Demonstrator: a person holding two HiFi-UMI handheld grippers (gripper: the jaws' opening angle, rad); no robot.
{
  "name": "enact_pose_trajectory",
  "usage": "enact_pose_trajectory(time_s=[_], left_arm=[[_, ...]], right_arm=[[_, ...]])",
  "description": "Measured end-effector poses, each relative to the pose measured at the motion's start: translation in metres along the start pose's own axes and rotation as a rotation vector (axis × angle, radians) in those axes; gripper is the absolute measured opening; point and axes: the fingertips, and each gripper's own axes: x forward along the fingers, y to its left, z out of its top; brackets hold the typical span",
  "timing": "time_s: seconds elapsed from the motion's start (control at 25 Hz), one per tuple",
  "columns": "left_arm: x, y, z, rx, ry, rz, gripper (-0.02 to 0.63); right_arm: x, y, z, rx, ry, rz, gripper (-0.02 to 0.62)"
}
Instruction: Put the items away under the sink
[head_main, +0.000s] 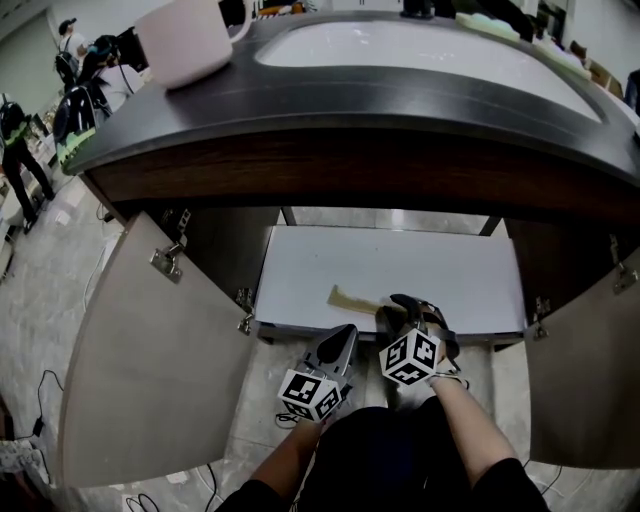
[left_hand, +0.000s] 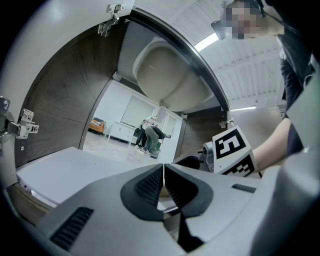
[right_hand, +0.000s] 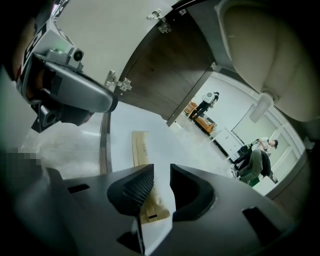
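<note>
A flat tan packet (head_main: 353, 297) lies on the white shelf (head_main: 450, 270) inside the cabinet under the sink, close to the shelf's front edge. My right gripper (head_main: 398, 306) reaches over that edge at the packet's near end. In the right gripper view the packet (right_hand: 140, 146) runs away from the jaws; its near end lies under the left jaw, and a gap with bare shelf (right_hand: 170, 150) shows between the pads, so the right gripper (right_hand: 161, 181) is open. My left gripper (head_main: 344, 333) hovers just left of it, in front of the shelf, shut and empty (left_hand: 163, 176).
Both cabinet doors stand open, the left door (head_main: 150, 350) and the right door (head_main: 590, 370) flanking me. The dark countertop (head_main: 350, 110) with the sink basin (head_main: 420, 50) and a white mug (head_main: 185, 40) overhangs. The basin's underside (left_hand: 170, 75) hangs above the shelf. People are in the room behind.
</note>
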Motion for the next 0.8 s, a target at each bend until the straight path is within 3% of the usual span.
enact_pose_trajectory(time_s=[0.36,0.8], left_arm=[[0.007,-0.016,0.0,0.005,-0.003,-0.026,0.012],[0.016,-0.04,0.023,0.063,-0.035,-0.037,0.012]], right_arm=[[-0.033,-0.009,0.001,0.208,-0.092,-0.008,0.063],[-0.093,-0.028,0.038,0.434,-0.303,0.0,0.04]])
